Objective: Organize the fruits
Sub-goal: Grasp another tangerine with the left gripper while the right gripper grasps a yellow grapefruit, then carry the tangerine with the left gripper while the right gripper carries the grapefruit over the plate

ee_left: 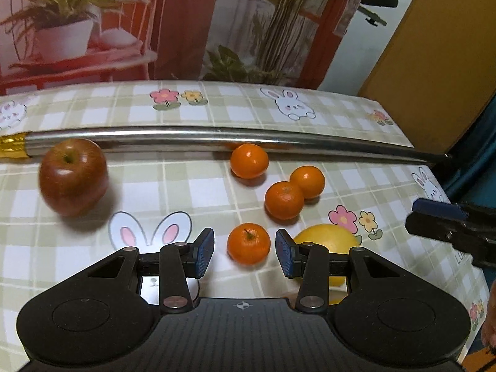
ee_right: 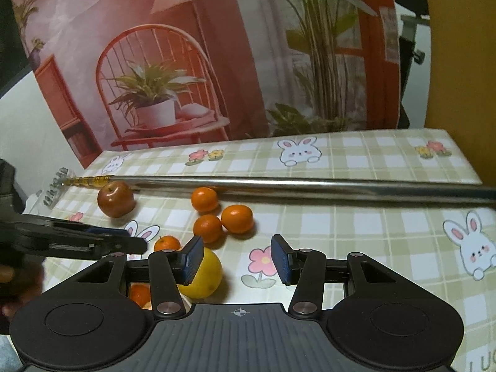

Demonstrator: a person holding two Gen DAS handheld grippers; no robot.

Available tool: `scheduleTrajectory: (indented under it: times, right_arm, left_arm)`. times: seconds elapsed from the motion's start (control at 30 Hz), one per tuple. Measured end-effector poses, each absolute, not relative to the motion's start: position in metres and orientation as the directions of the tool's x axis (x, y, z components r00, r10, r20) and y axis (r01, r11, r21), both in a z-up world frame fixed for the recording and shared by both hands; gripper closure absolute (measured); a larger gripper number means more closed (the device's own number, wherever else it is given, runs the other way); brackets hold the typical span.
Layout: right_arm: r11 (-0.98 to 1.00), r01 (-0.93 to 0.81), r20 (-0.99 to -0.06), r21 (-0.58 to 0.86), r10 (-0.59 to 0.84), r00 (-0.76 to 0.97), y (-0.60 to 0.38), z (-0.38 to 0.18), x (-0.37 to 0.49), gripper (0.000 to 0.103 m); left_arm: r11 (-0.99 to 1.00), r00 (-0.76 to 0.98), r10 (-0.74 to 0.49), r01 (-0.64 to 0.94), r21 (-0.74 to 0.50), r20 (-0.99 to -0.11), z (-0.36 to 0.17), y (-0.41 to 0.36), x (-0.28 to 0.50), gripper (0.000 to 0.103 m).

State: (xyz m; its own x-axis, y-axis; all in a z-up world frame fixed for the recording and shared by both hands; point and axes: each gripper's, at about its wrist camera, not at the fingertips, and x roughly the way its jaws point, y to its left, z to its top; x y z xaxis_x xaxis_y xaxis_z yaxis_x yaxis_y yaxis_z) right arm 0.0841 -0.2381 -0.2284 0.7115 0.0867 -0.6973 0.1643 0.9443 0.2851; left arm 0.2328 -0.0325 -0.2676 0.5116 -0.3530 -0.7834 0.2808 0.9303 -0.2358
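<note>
left gripper [ee_left: 245, 252]: ribbed blue pads apart, flanking a stemmed tangerine [ee_left: 248, 243] | right gripper [ee_right: 237, 259]: fingers apart, empty, smooth yellow lemon [ee_right: 203, 274] at its left pad | glossy red apple [ee_left: 73, 176], three tangerines near a steel pole [ee_left: 217, 138] | checked bunny tablecloth [ee_left: 173, 192]

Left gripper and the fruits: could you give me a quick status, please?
Left gripper open, straddling a tangerine, not closed. Right gripper open, empty. Yellow citrus close beside; metal pole behind.

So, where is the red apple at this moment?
In the left wrist view the red apple sits far left on the table, just in front of the metal pole, apart from the tangerines.
</note>
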Motion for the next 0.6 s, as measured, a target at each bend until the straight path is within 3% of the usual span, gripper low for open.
scheduleTrajectory:
  times: [0.2,0.3,0.6]
  right_arm:
    - [0.937,0.172,-0.703,0.304,0.099,0.704,-0.243,-0.237,0.084,0.058]
    - [0.935,0.170,-0.702,0.311,0.105,0.704,-0.244,-0.238,0.085,0.058]
    - [0.932,0.154,-0.709,0.327,0.134,0.692,-0.239,-0.243,0.088,0.058]
  left_arm:
    - [0.930,0.484,-0.350,0.278,-0.239,-0.802,-0.279,-0.037,0.244,0.058]
    - [0.924,0.481,-0.363,0.297,-0.242,-0.798,-0.279,-0.039,0.245,0.067]
    - [0.920,0.510,-0.368,0.318,-0.227,-0.777,-0.264,-0.029,0.229,0.068]
